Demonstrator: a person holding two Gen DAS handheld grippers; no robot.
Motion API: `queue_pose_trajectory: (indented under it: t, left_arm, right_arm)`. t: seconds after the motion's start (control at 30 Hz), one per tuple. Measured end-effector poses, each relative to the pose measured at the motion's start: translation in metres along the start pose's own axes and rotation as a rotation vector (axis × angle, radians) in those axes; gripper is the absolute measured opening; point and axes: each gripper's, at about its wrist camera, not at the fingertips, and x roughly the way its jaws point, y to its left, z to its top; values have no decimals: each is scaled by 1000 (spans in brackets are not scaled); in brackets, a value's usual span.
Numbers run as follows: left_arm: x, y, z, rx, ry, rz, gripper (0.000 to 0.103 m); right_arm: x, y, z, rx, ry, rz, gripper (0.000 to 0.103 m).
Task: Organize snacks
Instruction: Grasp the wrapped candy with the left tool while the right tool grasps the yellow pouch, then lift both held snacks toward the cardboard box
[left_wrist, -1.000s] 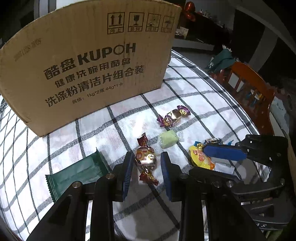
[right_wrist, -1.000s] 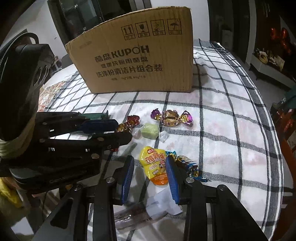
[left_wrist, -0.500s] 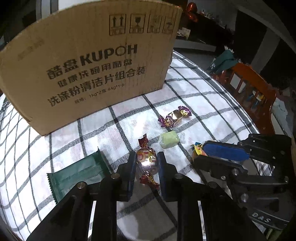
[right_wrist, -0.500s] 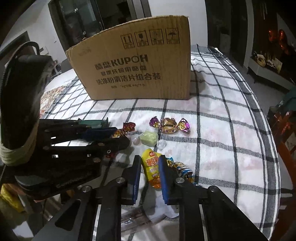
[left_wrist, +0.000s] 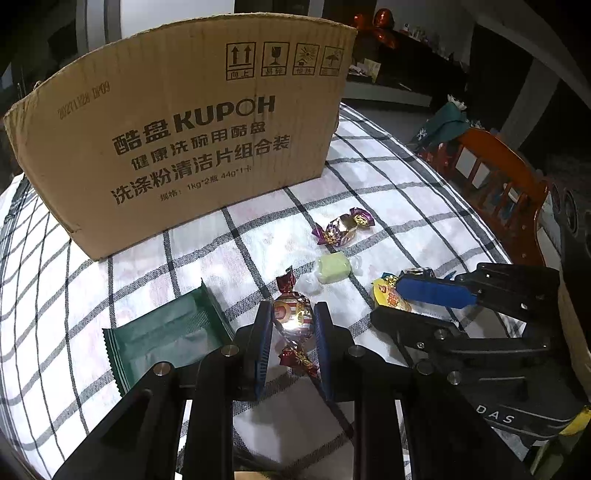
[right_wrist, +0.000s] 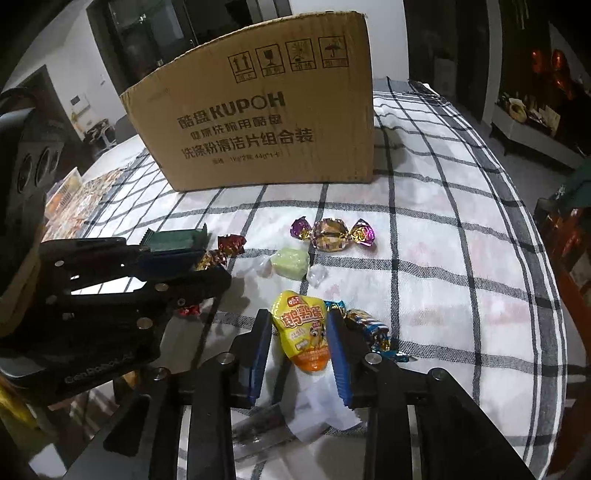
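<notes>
My left gripper (left_wrist: 291, 314) is shut on a red-and-gold wrapped candy (left_wrist: 291, 321) lying on the checked tablecloth (left_wrist: 388, 192). In the right wrist view the left gripper (right_wrist: 216, 264) comes in from the left, with the candy's red twist (right_wrist: 231, 243) poking out. My right gripper (right_wrist: 299, 328) straddles a yellow snack packet (right_wrist: 301, 328). Its jaws are opening, and the pads stand at the packet's sides without squeezing it. In the left wrist view the right gripper (left_wrist: 391, 301) lies around the yellow packet (left_wrist: 386, 295).
A tall cardboard box (left_wrist: 184, 140) stands at the back. A dark green wrapper (left_wrist: 166, 332), a purple-gold candy (right_wrist: 332, 234), a pale green candy (right_wrist: 290, 262) and a blue-gold candy (right_wrist: 369, 325) lie on the cloth. A wooden chair (left_wrist: 498, 177) stands beyond the right table edge.
The left jaws closed on the red-and-gold candy and stayed shut. The right jaws squeezed the yellow packet half a second ago and have since widened around it.
</notes>
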Motion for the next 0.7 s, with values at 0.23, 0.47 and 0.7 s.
queue_pose_trajectory:
  t: [0.23,0.47,0.7]
  left_arm:
    - [1,-2,0,-1,0,-8,23]
    - [0,-1,0,-8,-5,-8,23]
    - [-6,-1,-4,-3,-13,4,23]
  right_arm:
    - [4,-2,4,8,1,3,33]
    - [8,2,7,-21,6,-17,35]
    - [6,3,6,-45,-5,-52,26]
